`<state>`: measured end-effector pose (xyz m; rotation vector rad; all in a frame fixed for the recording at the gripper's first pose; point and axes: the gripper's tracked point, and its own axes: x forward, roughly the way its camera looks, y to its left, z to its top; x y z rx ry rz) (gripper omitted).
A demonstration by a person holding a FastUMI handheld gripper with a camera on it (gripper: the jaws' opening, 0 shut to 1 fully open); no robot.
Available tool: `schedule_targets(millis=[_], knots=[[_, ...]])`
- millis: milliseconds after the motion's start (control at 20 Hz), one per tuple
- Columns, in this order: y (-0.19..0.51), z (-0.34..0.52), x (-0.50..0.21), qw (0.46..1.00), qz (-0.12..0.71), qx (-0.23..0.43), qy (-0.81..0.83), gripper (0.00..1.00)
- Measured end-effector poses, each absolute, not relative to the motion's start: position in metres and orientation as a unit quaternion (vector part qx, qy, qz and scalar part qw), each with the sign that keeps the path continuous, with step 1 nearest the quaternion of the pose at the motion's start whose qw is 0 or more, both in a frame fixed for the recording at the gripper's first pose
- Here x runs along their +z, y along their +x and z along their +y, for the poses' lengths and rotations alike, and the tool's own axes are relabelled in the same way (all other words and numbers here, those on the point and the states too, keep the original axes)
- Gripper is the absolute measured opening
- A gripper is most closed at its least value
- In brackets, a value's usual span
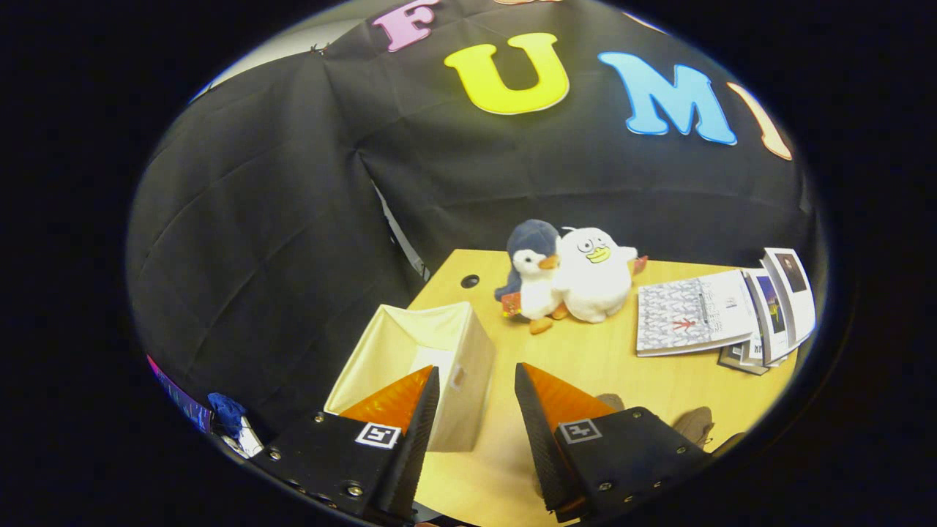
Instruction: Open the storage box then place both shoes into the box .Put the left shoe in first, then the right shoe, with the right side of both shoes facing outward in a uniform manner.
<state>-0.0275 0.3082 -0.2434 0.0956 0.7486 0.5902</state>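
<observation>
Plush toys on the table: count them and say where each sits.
2. The penguin plush stands beyond the gripper, whose fingers are open and hold nothing, past the open storage box. The white duck plush leans against it, beside the booklets. Others may be hidden.

Two plush toys point(567, 274) beside stacked booklets point(721, 311) on the wooden table point(585, 366).
</observation>
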Motion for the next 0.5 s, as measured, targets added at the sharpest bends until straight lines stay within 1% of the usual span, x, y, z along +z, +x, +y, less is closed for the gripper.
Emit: schedule_targets(millis=[250, 500], knots=[[-0.027, 0.261, -0.297, 0.884, 0.397, 0.244, 0.037, 0.64], [-0.044, 0.216, -0.354, 0.868, 0.451, 0.208, 0.021, 0.64]])
